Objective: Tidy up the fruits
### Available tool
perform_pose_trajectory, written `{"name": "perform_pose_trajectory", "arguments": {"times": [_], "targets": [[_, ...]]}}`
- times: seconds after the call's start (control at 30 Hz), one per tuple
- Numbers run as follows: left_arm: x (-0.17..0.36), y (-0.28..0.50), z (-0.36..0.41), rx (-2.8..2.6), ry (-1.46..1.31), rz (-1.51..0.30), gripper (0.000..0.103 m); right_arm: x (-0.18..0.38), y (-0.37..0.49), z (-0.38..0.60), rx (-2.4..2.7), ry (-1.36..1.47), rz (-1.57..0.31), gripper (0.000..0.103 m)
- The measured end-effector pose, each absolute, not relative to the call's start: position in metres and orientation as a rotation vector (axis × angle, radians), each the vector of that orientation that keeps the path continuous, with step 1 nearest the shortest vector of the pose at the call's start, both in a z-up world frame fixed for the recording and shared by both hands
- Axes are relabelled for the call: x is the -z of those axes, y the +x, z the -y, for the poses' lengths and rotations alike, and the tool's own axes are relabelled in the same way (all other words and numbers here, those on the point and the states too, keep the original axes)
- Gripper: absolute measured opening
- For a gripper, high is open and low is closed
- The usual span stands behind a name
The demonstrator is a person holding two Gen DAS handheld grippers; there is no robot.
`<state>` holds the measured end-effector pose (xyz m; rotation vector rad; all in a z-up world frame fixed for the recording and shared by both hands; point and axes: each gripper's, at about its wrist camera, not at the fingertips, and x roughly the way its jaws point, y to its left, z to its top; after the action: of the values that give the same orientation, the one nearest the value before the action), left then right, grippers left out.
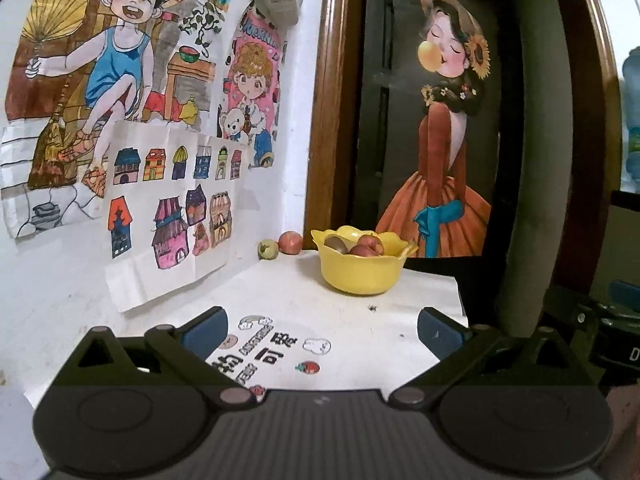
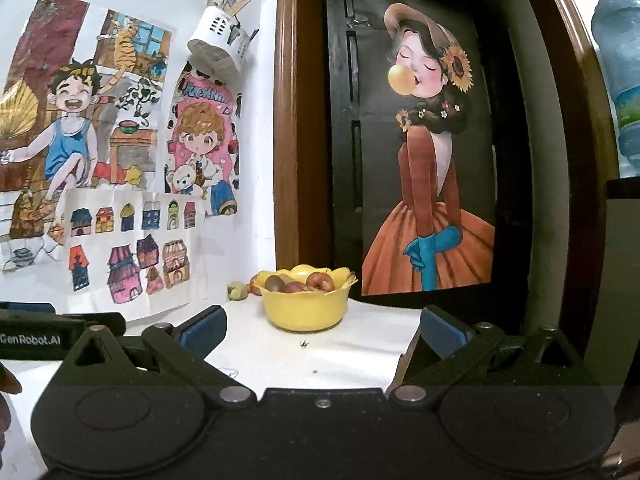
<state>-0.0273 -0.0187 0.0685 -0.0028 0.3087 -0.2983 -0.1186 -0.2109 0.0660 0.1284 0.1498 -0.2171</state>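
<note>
Nearest, the left gripper (image 1: 322, 330) and the right gripper (image 2: 322, 330) both hang spread wide, holding nothing, over the white table (image 1: 360, 320). Farther back stands the yellow bowl (image 1: 362, 274) with several fruits, partly hidden by its rim. Behind it, by the wall, sit a green fruit (image 1: 268, 249) and a red apple (image 1: 291, 242), which the bowl mostly hides in the right view.

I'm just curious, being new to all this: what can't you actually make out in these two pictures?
- How many fruits the yellow bowl holds: its wall hides the lower ones in both views.
- Red apple: in the right wrist view, the bowl mostly hides it.
- Greenish fruit: too small to identify.
- Blue bottle: cut off by the right edge.
</note>
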Motion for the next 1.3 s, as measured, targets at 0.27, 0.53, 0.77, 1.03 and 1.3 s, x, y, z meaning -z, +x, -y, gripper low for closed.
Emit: {"name": "perform_pose_trajectory", "arguments": {"times": [0.27,0.53,0.77,1.03,1.3], "targets": [[-0.054,-0.039,0.011,0.299,-0.011,-0.340,0.103,-0.052,-0.135,0.197,0.210,0.145,-0.170,0.102],[-0.042,-0.033,0.008,0.285,-0.013,-0.370,0.103,-0.038,-0.127,0.196,0.209,0.168,-0.202,0.102],[-0.032,-0.009,0.008,0.266,-0.026,-0.403,0.103,-0.027,-0.105,0.202,0.223,0.187,-0.228,0.102],[-0.025,0.012,0.012,0.255,-0.007,-0.420,0.103,-0.017,-0.074,0.206,0.216,0.201,-0.265,0.102],[-0.019,0.021,0.010,0.247,-0.019,-0.442,0.103,-0.009,-0.060,0.206,0.209,0.213,-0.297,0.102]]}}
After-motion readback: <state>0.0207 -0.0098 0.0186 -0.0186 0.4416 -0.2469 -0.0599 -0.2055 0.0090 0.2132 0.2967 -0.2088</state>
